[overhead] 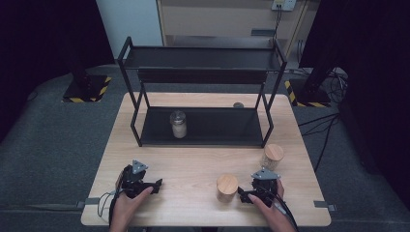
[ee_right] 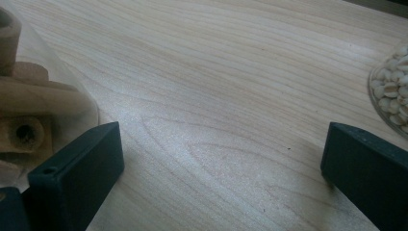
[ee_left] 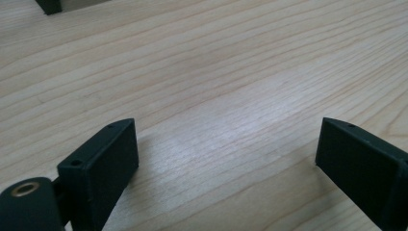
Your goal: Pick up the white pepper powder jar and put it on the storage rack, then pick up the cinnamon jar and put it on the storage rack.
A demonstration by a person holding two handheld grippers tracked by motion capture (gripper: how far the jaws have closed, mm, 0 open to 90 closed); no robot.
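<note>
My left gripper (overhead: 145, 183) rests low over the near left part of the wooden table (overhead: 193, 159). In the left gripper view it (ee_left: 226, 130) stands open, and between its jaws there is bare wood. My right gripper (overhead: 256, 187) sits at the near right, between two wood-lidded jars. It (ee_right: 221, 132) is open too, with nothing between its jaws. One wood-lidded jar (overhead: 227, 186) stands just left of it and holds pale tube-shaped pieces (ee_right: 19, 96). The other jar (overhead: 273, 155) stands farther back right and holds pale kernels (ee_right: 392, 91).
A black two-tier rack (overhead: 203, 125) stands across the back of the table; one foot of the rack (ee_left: 48, 6) is in the left gripper view. A metal-lidded glass jar (overhead: 178, 124) is on its lower shelf. A small grey object (overhead: 238, 105) lies behind the rack.
</note>
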